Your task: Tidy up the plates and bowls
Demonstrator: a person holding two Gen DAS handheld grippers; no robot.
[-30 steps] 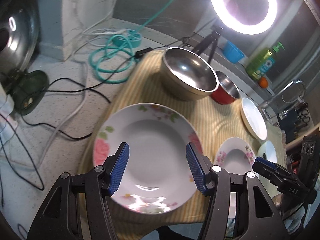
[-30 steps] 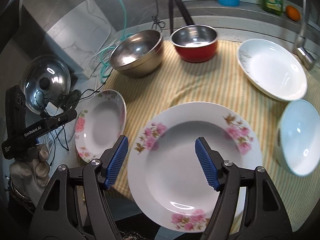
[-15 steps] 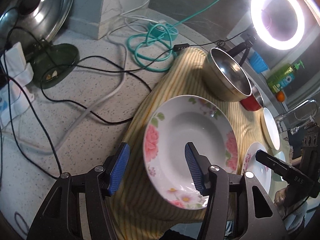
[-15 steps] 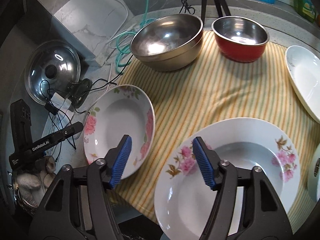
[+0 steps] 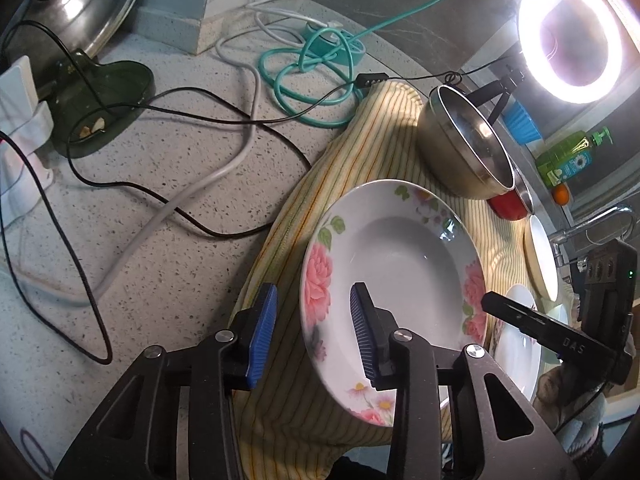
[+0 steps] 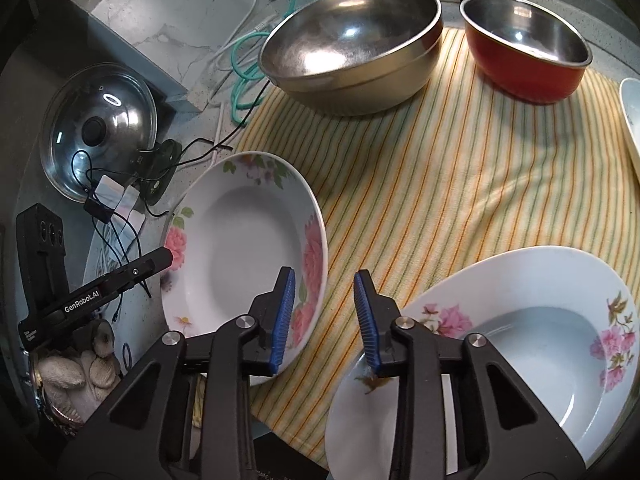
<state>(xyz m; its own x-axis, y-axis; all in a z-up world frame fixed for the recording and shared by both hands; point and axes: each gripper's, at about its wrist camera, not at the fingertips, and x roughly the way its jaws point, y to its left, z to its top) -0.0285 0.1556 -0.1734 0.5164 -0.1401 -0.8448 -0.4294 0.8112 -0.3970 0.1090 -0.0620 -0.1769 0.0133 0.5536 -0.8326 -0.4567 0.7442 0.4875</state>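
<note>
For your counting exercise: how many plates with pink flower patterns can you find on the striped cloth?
2. One flowered plate lies at the cloth's left edge; the other flowered plate lies near the front right. Others may sit outside the view.

Three plates (image 6: 248, 248), two metal bowls (image 6: 352, 40)

A speckled stone counter (image 5: 168, 240) carries everything. Over its right part lies a yellow striped cloth (image 6: 460, 184), its near edge hanging over the counter's front. On the cloth, at the far side, stand a steel bowl (image 6: 352, 44) and, just to its right, a red bowl (image 6: 528, 56). Nearer lie two rose-patterned plates: the left plate (image 6: 244, 248) at the cloth's left edge and the right plate (image 6: 540, 340). On the bare counter to the left lie a coiled teal cable (image 5: 316, 76), a white cable (image 5: 192, 196), black wires (image 5: 80, 260) and a dark green dish (image 5: 104, 100).
</note>
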